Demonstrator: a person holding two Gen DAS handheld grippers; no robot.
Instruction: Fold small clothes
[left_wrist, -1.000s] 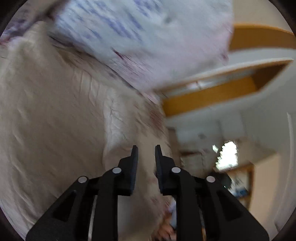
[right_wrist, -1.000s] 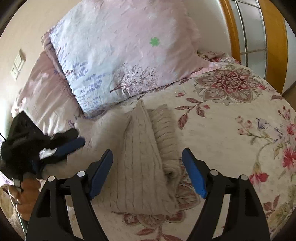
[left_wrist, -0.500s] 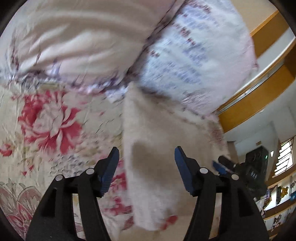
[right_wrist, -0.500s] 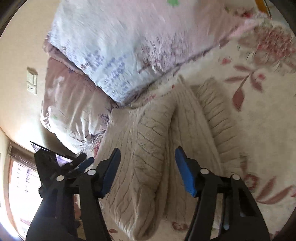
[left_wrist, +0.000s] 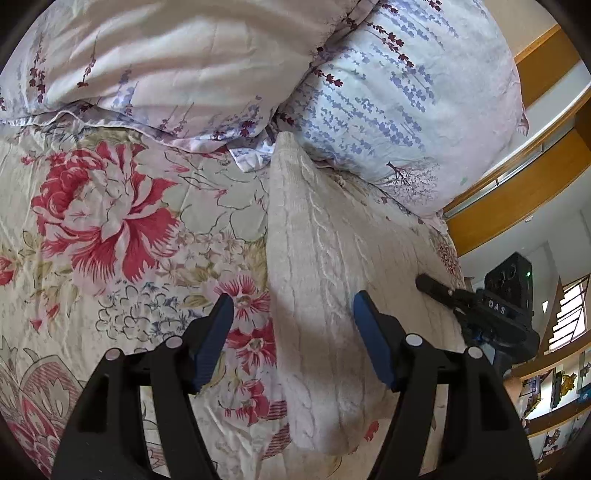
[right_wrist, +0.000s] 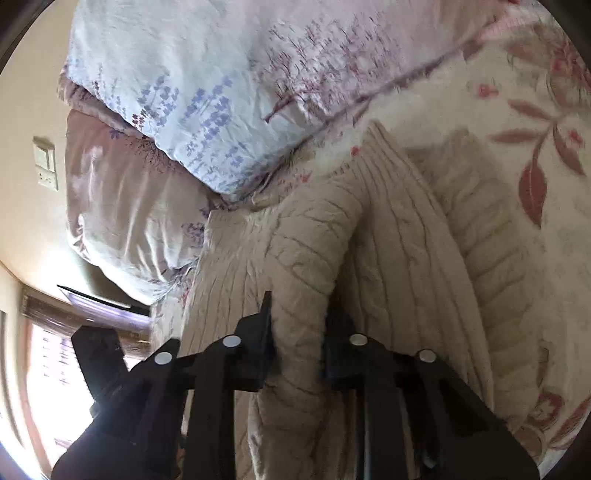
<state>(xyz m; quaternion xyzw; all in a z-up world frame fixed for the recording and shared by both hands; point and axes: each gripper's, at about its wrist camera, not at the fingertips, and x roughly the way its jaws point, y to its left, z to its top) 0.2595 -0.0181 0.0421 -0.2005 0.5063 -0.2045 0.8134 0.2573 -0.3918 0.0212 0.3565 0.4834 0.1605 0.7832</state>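
The bed (left_wrist: 122, 236) lay under a flowered quilt, and two pillows were heaped at its head — a pinkish pillow (left_wrist: 177, 62) and a white pillow (left_wrist: 399, 103) sprigged with blue. Just below them the cream cable-knit sweater (left_wrist: 325, 266) stretched down the quilt in a long folded bundle, its top end touching the white pillow. The left gripper (left_wrist: 291, 314) hovered over the sweater's near end, its blue-padded jaws wide apart and holding nothing. The right gripper (right_wrist: 295, 310) had its jaws clamped on a raised fold of the knit — the cloth bunched between them. On the wall sat a light switch (right_wrist: 45, 168).
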